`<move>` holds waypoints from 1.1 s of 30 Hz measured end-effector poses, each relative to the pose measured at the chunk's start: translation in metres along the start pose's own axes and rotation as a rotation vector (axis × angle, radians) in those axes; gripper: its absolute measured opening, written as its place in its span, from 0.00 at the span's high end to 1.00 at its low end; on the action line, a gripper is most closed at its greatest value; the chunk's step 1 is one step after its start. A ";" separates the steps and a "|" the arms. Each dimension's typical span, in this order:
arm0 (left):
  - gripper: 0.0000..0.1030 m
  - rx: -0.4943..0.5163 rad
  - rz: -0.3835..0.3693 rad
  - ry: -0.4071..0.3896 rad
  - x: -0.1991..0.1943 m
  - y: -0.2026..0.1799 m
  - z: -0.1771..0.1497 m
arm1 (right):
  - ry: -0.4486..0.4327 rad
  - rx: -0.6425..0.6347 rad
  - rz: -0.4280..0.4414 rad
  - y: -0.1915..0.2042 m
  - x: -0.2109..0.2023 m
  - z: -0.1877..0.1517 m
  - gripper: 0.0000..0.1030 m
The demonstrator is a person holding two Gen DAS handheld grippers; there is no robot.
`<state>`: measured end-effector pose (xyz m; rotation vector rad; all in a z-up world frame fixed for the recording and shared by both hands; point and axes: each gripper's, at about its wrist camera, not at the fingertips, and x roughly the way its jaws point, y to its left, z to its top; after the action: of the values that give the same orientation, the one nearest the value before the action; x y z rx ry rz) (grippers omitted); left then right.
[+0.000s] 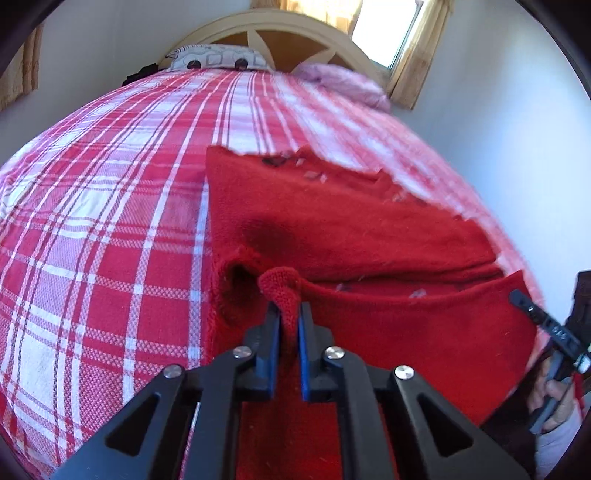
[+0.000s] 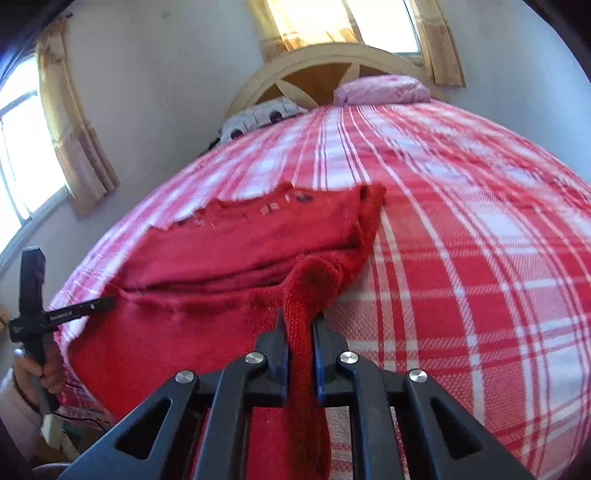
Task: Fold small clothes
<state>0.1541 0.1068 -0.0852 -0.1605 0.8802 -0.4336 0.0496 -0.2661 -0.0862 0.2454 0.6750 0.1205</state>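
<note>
A red knitted garment [image 1: 351, 229] [image 2: 240, 251] lies partly folded on the red and white plaid bed cover [image 1: 92, 221] [image 2: 480, 258]. Small pale marks dot its far edge. My left gripper [image 1: 289, 310] is shut on a raised fold at the garment's near left edge. My right gripper [image 2: 299, 321] is shut on a bunched ribbed strip at the near right edge, which hangs down between its pads. In each wrist view the other gripper's black finger [image 1: 532, 310] [image 2: 81, 309] shows at the side, reaching the same near hem.
A curved wooden headboard [image 1: 280, 33] [image 2: 332, 62] stands at the far end, with a patterned pillow [image 1: 218, 55] and a pink pillow [image 2: 384, 88]. Curtained windows [image 1: 388, 33] [image 2: 22, 147] are set in the white walls. A person's hand [image 2: 33, 369] holds the left tool.
</note>
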 end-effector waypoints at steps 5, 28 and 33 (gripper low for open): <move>0.92 -0.020 -0.024 -0.060 -0.023 0.002 0.021 | -0.074 -0.024 0.078 0.014 -0.023 0.029 0.92; 0.92 -0.116 0.014 -0.153 -0.001 0.015 0.123 | -0.143 -0.135 0.038 0.018 0.034 0.140 0.92; 0.92 -0.119 0.060 -0.175 0.021 0.019 0.153 | -0.138 -0.119 0.005 0.004 0.070 0.164 0.92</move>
<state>0.2895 0.1089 -0.0095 -0.2767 0.7363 -0.3064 0.2073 -0.2795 -0.0040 0.1394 0.5283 0.1464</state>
